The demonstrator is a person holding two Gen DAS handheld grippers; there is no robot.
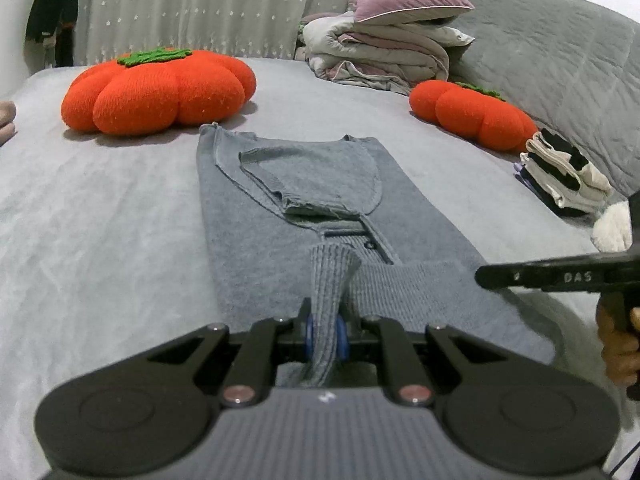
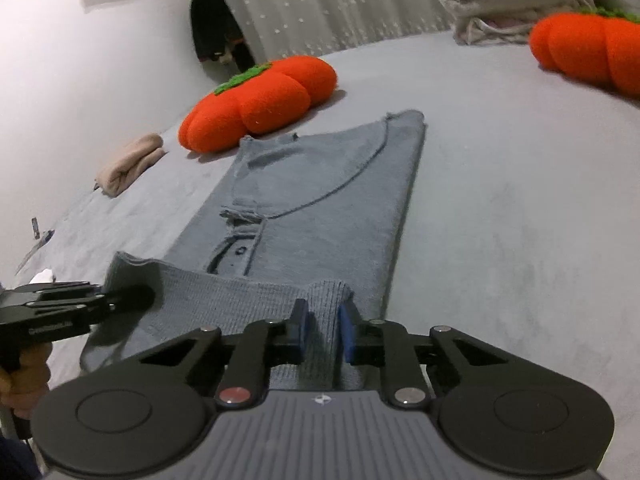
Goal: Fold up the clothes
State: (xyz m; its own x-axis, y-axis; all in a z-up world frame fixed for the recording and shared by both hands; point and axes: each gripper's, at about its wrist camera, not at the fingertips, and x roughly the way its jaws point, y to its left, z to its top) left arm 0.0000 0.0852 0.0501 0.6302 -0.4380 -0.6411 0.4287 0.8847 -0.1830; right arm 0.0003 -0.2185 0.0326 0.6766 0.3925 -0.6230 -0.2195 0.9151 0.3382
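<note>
A: What's the biggest thing here?

B: The bed with its pale grey plush cover [image 1: 100, 208], soft and a little wrinkled, so anything laid on it can sink and drag. A grey quilted headboard [image 1: 560, 60] runs along one side and a star-dotted curtain [image 1: 200, 4] hangs behind.

A: And on it?

B: A stack of folded quilts [image 1: 380, 56], two orange pumpkin-shaped cushions [image 1: 156, 92], a pile of folded black-and-white clothes [image 1: 564, 180], a beige roll of cloth [image 2: 128, 164].

A: The garment?

B: A blue-grey knitted sweater with a button placket [image 1: 320, 208] lies flat in the middle of the bed, sleeves turned in so it makes a long narrow panel. It looks soft, limp, fairly thick; it should drape and stretch rather than slide.

A: Where is it held?

B: At the ribbed hem, the firmest edge. The left gripper [image 1: 325, 332] is clamped tight on a pinch of ribbing. The right gripper [image 2: 323, 332] has ribbing between its blue pads [image 2: 347, 332], though a slight gap shows, so I can't tell whether it is pinching.
</note>
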